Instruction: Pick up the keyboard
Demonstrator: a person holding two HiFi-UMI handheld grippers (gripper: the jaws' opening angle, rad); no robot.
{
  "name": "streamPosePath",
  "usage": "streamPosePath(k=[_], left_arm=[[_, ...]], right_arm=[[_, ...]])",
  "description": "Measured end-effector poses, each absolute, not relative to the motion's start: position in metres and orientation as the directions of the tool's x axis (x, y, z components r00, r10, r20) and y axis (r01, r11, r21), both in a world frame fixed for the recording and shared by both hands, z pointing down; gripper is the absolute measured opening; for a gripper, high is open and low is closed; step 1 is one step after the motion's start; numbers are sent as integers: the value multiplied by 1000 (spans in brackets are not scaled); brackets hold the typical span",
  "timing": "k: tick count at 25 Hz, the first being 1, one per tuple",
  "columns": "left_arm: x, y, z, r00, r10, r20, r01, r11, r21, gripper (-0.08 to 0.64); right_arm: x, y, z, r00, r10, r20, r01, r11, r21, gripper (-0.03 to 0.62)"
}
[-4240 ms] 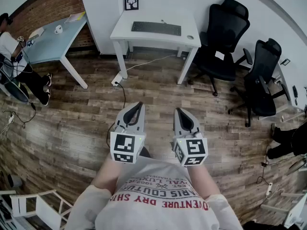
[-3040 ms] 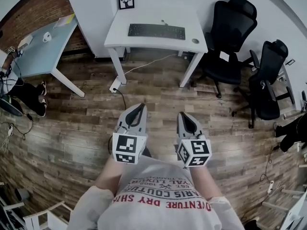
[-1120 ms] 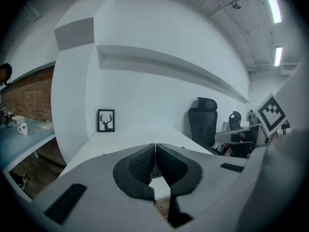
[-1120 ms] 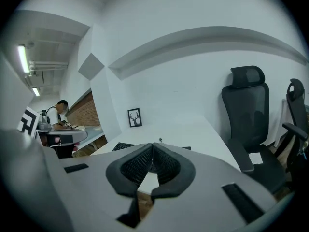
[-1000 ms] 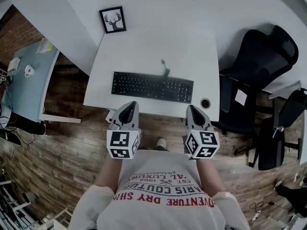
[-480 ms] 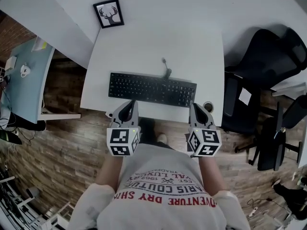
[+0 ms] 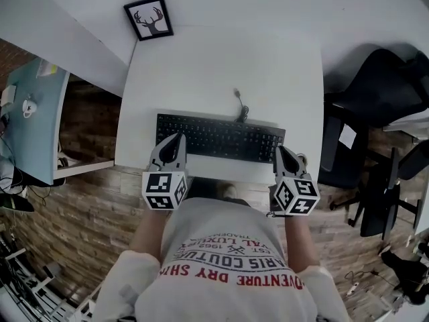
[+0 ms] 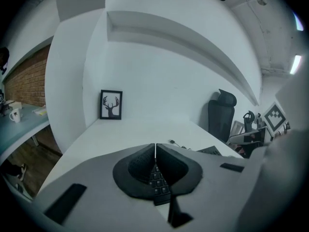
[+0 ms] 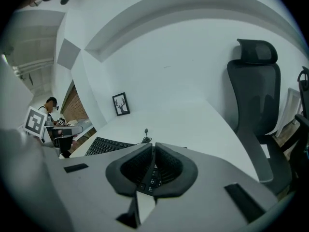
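A black keyboard (image 7: 221, 138) lies near the front edge of the white desk (image 7: 221, 59), its cable (image 7: 238, 99) running toward the wall. My left gripper (image 7: 177, 138) is shut and empty, its tips over the keyboard's left end. My right gripper (image 7: 279, 150) is shut too, with its tips at the keyboard's right end. In the left gripper view the jaws (image 8: 155, 146) meet, with keys (image 8: 157, 181) showing just below them. The right gripper view shows closed jaws (image 9: 153, 146) over keys, and the keyboard (image 9: 104, 146) stretching left.
A framed deer picture (image 7: 147, 17) leans on the wall at the desk's back left. Black office chairs (image 7: 375, 92) stand to the right of the desk. A light blue table (image 7: 30, 113) stands to the left. A person sits far off (image 9: 50, 105).
I have come up to the desk. Both grippers have moved forward and down, from in front of the desk edge to the keyboard's two ends. Both have stayed shut.
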State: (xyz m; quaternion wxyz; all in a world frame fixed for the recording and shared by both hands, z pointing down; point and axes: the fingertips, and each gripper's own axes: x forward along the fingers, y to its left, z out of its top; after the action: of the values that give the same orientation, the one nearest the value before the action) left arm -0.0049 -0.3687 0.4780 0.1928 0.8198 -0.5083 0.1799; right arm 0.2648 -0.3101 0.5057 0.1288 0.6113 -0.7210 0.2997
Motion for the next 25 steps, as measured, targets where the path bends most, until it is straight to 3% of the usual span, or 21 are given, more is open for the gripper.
streamPosePath(k=[5,7,8,9,10,15,25], left_arm=[[-41,-390,516,368,-722,586,-924,-355,143,28],[-52,-395,530,365,-700,613,-928,-328,178,31],[-56,-397,537,374,-686,624,-925,-323,200,78],[-60,-398,544,385,-670,634,-921,-321,220,183],[-63,-399,551,390,-655,647,-919,-319,231,222],[-81,-406,581,375,-591,714,-924,-298,239,270],[-82,-414,608,409,-462,787,-903,-330,276,276]], right_arm=[[272,-322,535,-228,-756,614,-951,37,-307,38],[275,-325,547,-240,-736,633,-946,32,-322,177],[277,-326,552,-243,-725,644,-946,32,-321,197],[279,-327,557,-244,-714,656,-948,33,-316,212],[282,-327,562,-241,-702,670,-951,34,-308,230],[294,-328,589,-239,-646,725,-952,8,-307,258],[291,-339,611,-287,-600,747,-927,-24,-375,258]])
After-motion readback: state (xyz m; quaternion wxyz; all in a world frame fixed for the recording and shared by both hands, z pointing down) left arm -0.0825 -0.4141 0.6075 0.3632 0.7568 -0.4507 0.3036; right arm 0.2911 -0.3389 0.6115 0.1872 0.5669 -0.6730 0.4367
